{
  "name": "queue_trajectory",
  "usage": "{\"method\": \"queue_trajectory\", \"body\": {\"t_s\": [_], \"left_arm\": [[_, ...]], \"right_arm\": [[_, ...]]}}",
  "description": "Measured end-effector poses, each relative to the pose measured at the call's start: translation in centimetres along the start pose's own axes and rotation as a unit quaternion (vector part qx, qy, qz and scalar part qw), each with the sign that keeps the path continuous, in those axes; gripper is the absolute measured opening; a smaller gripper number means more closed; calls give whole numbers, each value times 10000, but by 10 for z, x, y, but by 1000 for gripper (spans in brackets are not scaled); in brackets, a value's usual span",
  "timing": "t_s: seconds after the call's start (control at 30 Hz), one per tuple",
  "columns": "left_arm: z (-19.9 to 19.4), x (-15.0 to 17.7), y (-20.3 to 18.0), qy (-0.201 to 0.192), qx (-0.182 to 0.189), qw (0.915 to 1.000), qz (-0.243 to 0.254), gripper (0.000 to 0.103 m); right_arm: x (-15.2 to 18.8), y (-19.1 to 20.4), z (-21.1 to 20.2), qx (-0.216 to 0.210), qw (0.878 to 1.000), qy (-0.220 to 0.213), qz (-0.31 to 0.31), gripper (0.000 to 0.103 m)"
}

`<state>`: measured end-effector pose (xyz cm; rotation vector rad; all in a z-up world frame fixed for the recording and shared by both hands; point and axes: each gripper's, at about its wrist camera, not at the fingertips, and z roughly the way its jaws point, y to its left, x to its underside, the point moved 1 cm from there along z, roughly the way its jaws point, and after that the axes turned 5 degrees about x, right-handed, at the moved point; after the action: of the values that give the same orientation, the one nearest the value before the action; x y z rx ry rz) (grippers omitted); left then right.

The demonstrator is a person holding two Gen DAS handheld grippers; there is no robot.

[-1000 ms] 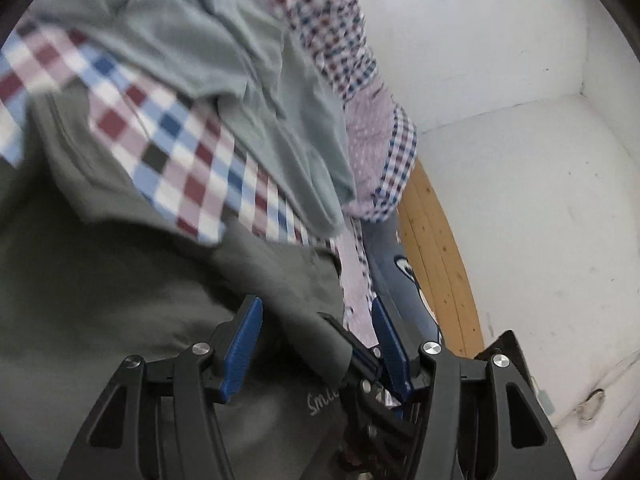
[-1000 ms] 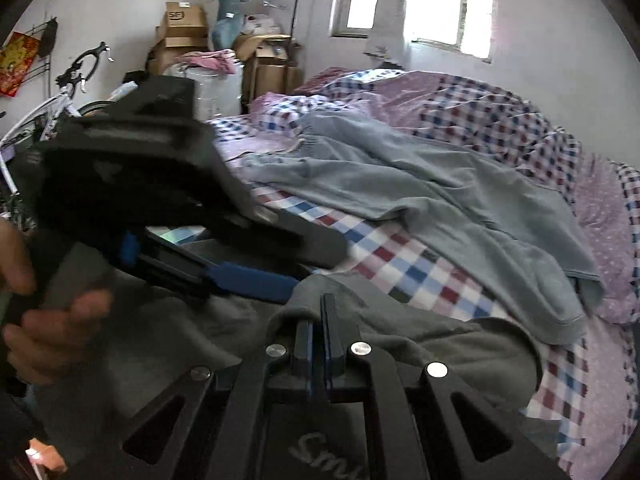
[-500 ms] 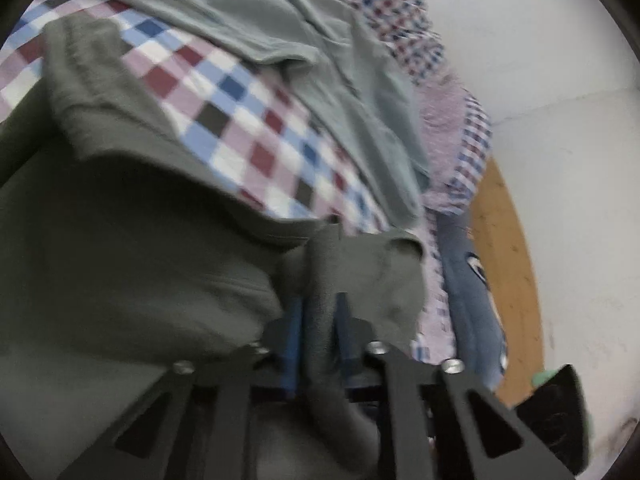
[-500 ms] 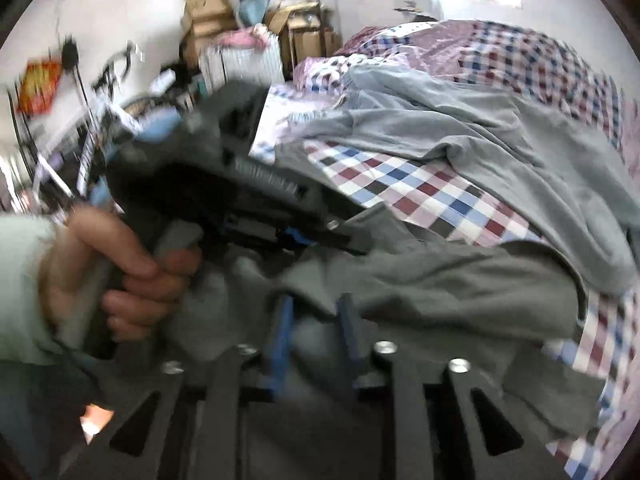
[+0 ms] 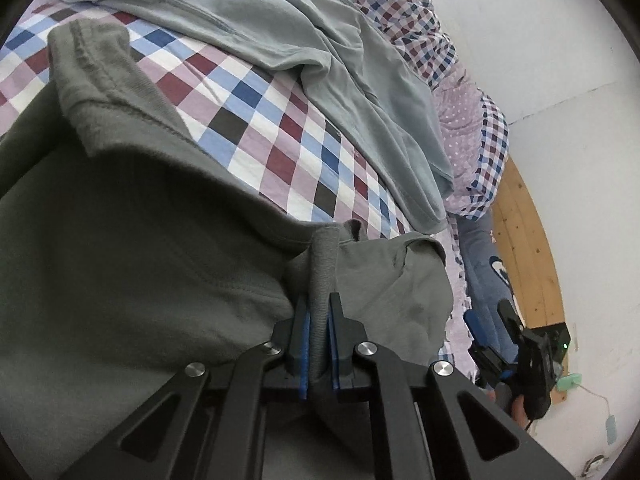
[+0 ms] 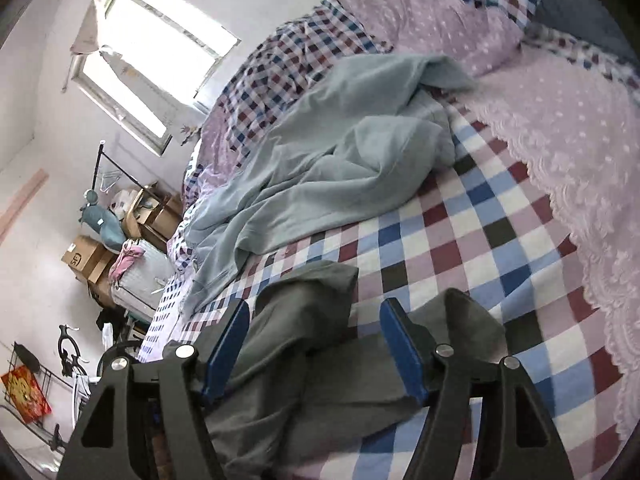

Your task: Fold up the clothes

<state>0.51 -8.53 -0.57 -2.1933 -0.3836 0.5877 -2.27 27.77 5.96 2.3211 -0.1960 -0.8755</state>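
Seen from two wrist cameras over a bed with a checked bedsheet (image 5: pixel 256 120). Left gripper (image 5: pixel 318 312) pinched tight on a ribbed edge of a dark grey-green garment (image 5: pixel 140 272), blue pads pressed against the fabric on both sides. Garment spread across the near part of the sheet, one cuffed sleeve folded back at upper left. Right gripper (image 6: pixel 316 336) spread wide, jaws just opened further, hovering above a rumpled fold of the same garment (image 6: pixel 304 308); pads apparently clear of the cloth, though contact underneath hard to judge. Farther back, a pale grey-blue garment (image 6: pixel 320 168) heaped loosely on the sheet, well apart from both grippers.
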Motion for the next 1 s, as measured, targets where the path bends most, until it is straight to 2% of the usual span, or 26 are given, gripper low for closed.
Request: {"method": "queue_trajectory", "body": {"t_s": [0.1,0.17,0.2,0.23,0.27,0.3,0.47,0.53,0.63,0.7,0.83,1.0], "left_arm": [[-1,0,1,-3,-7,10000,12,7],[-2,0,2,-7,-5,10000,19,7],[-2,0,2,-9,-6,10000,28,8],[-2,0,2,-7,-3,10000,38,8],[-2,0,2,-6,0,10000,48,8],[-2,0,2,-3,4,10000,56,8],[-3,-2,6,72,217,9997,-121,12],[-4,-3,7,106,301,9993,-187,18],[-3,-3,5,105,308,9993,-194,20],[-3,-3,4,101,278,9994,-194,21],[-1,-3,4,93,218,9995,-209,21],[1,-5,3,101,133,9997,-183,21]], "right_arm": [[4,9,18,4,9997,238,-41,68],[12,17,29,38,9992,361,-136,63],[15,22,35,95,9989,402,-214,53],[17,26,39,179,9986,413,-294,28],[19,29,41,284,9982,369,-367,13],[20,32,40,405,9978,297,-442,8],[11,49,2,645,9935,-609,-718,8],[4,51,-15,652,9906,-944,-745,8],[-5,51,-38,648,9858,-1357,-751,8],[-9,46,-50,794,9811,-1617,-699,8],[-19,24,-88,1236,9663,-2233,-335,7],[-39,-17,-153,1982,9374,-2863,38,7]]}}
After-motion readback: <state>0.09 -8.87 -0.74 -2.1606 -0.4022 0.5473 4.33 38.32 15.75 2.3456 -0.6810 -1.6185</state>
